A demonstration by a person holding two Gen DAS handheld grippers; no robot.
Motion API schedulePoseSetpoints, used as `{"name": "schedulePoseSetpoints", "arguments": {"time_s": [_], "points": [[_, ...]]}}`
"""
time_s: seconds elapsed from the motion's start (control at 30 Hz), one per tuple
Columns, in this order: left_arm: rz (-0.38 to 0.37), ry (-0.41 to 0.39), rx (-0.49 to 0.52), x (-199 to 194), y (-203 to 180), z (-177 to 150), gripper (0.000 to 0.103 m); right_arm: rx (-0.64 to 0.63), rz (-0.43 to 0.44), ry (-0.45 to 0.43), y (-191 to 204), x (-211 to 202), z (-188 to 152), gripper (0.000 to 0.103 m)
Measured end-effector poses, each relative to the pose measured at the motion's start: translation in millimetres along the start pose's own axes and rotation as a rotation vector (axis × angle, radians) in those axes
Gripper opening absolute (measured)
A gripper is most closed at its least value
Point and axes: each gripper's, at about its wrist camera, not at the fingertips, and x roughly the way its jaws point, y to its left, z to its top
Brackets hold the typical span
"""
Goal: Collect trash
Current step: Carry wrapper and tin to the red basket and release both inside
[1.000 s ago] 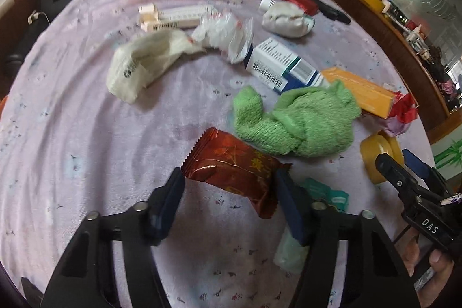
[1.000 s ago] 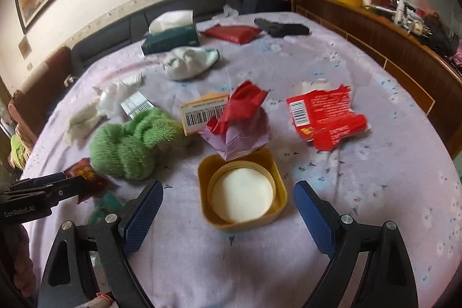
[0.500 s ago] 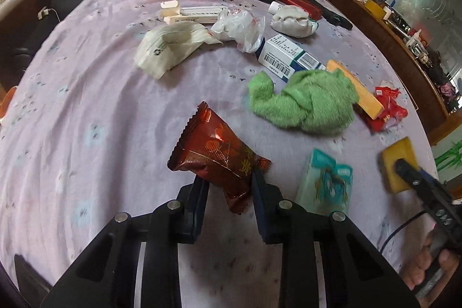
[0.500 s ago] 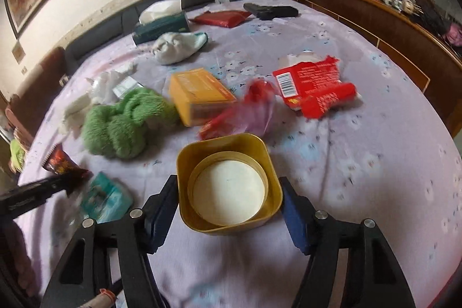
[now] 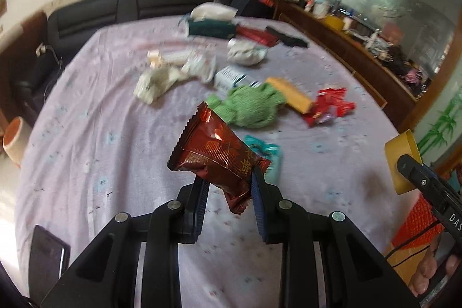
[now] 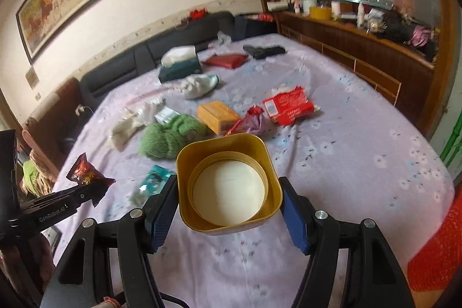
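Observation:
My left gripper [image 5: 229,191] is shut on a dark red snack wrapper [image 5: 215,153] and holds it above the purple flowered table [image 5: 109,140]. The wrapper also shows in the right wrist view [image 6: 86,173], pinched at the left. My right gripper [image 6: 228,207] is shut on a yellow square container [image 6: 228,181] with a white round inside, held above the table. That container shows at the right edge of the left wrist view [image 5: 400,163].
On the table lie a green towel [image 6: 170,136], an orange box [image 6: 218,116], a red wrapper [image 6: 288,107], a teal packet [image 6: 150,184], white bags [image 5: 156,81], a tissue box [image 6: 180,68] and a dark phone [image 5: 46,259]. A red mesh basket [image 6: 436,253] is at the right.
Both grippers have lifted off the table and drawn back. The left carries the snack wrapper up; the right has closed on the yellow container and raised it.

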Motion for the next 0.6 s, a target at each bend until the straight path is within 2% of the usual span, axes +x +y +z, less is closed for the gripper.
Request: {"name": "schedulePoseSetpoints", "arguments": {"time_s": [0.33,0.6], "points": [[-0.06,-0.156,0.105,-81,-52,0,0.027,0.017,-0.002,-0.198,1,-108,-9,0.071],[-0.121,-0.233,0.173,-118,-91,2,0.027,0.051,-0.035,-0.328,-11,-178,-18,0.072]]}}
